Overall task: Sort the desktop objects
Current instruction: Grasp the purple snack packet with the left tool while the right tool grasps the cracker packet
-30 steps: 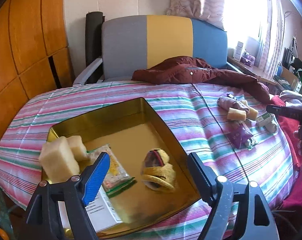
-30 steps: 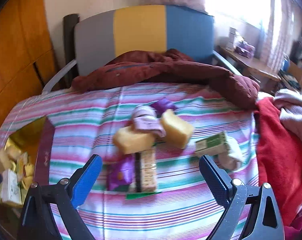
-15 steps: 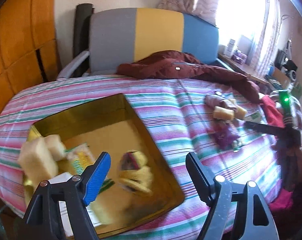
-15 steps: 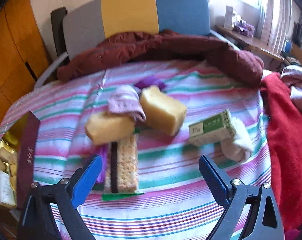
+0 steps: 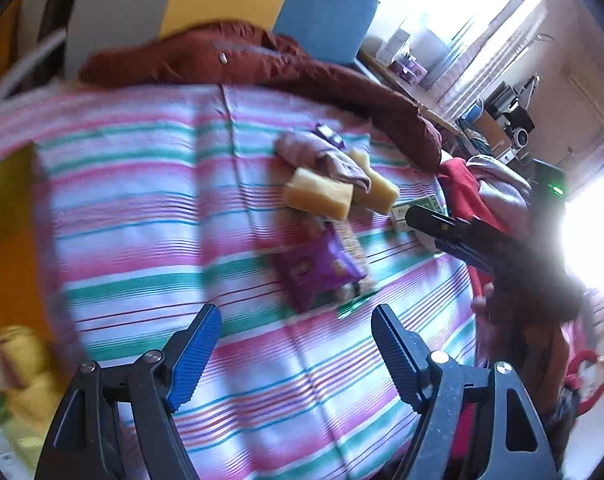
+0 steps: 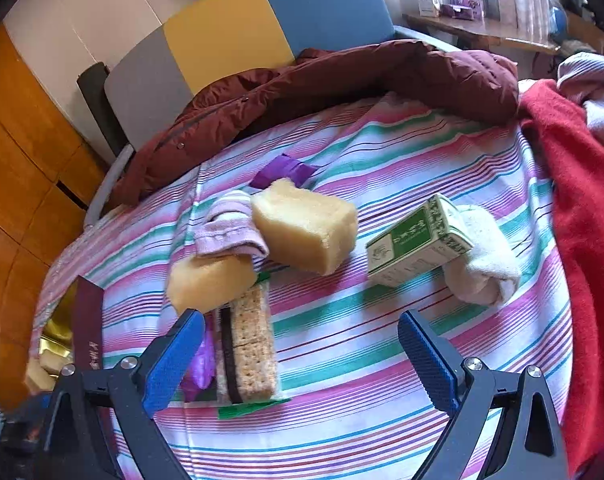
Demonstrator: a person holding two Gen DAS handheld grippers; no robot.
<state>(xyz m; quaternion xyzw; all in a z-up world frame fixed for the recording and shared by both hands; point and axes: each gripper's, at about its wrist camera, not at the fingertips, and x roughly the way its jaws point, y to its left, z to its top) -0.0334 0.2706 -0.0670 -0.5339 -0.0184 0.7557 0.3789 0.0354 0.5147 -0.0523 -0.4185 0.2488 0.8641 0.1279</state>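
My left gripper point(image 5: 295, 344) is open and empty above the striped cloth, with a purple packet point(image 5: 316, 268) lying just beyond it. Two yellow sponges point(image 5: 318, 194) and a lilac sock point(image 5: 322, 156) lie farther off. My right gripper point(image 6: 302, 344) is open and empty, low over a cracker pack point(image 6: 247, 344). Ahead of it lie two yellow sponges point(image 6: 306, 226), a lilac sock point(image 6: 229, 224), a green box point(image 6: 416, 240) and a white sock point(image 6: 482, 256). The gold tray point(image 5: 5, 216) is at the left edge of the left wrist view, blurred.
A maroon jacket point(image 6: 322, 84) lies across the back of the table against a grey, yellow and blue chair point(image 6: 237, 36). A red cloth point(image 6: 582, 200) covers the right side. The tray's rim point(image 6: 87, 324) shows at the left in the right wrist view.
My left gripper has swung right, away from the tray and toward the purple packet. My right gripper has moved forward and down over the cracker pack. Both stay open.
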